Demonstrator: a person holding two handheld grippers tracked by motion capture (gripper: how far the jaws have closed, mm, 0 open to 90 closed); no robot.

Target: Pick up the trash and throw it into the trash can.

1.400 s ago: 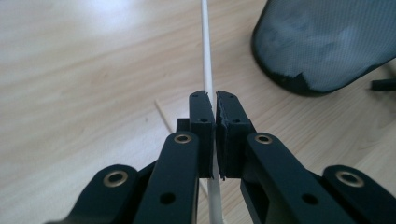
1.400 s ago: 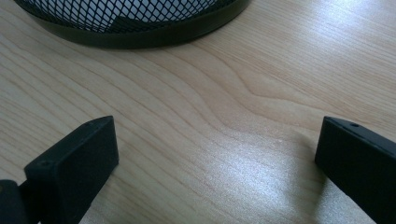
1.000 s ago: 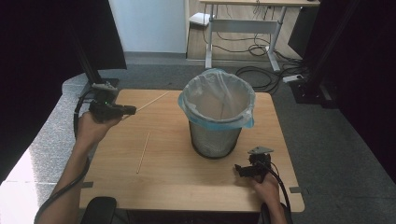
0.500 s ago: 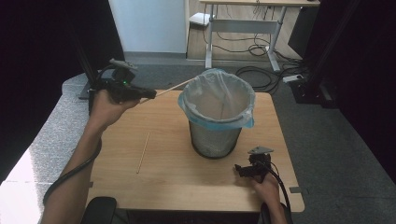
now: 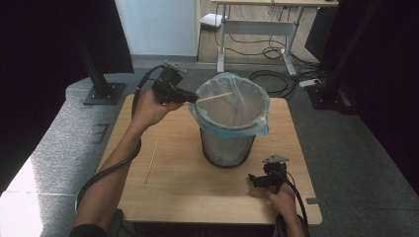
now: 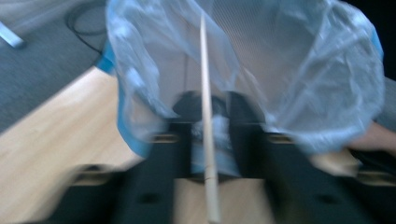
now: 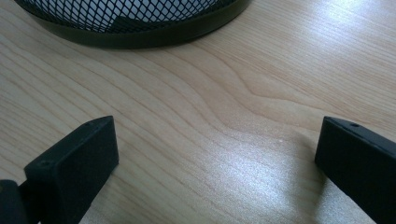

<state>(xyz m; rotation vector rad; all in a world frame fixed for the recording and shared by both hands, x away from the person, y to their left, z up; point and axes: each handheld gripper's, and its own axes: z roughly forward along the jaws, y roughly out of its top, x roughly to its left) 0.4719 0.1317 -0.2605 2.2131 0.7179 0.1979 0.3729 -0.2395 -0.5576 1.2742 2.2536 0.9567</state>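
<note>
Over the bin (image 5: 230, 123), the left gripper (image 5: 184, 98) held out a thin wooden stick (image 5: 214, 97). The stick pointed across the open top, with its far end above the plastic bag (image 5: 257, 114) that lined the bin. In the left gripper view, the stick (image 6: 206, 112) ran straight up between the two black jaws. The jaws had just been opening, and there was a gap on each side of the stick, so it looked let go or almost let go.

To do this step well, the whole stick should be over the hole before it drops. If the near end hung over the rim, the stick could tip and fall out onto the table (image 5: 188, 197). Tilting the far end down a little would help it slide into the bag. The jaws should open all the way so nothing catches.

The right gripper (image 5: 258, 180) rested on the table near the foot of the bin, jaws wide apart and holding nothing. A second stick (image 5: 151, 161) lay on the table, well to the left of the bin, and I think it goes in next.
</note>
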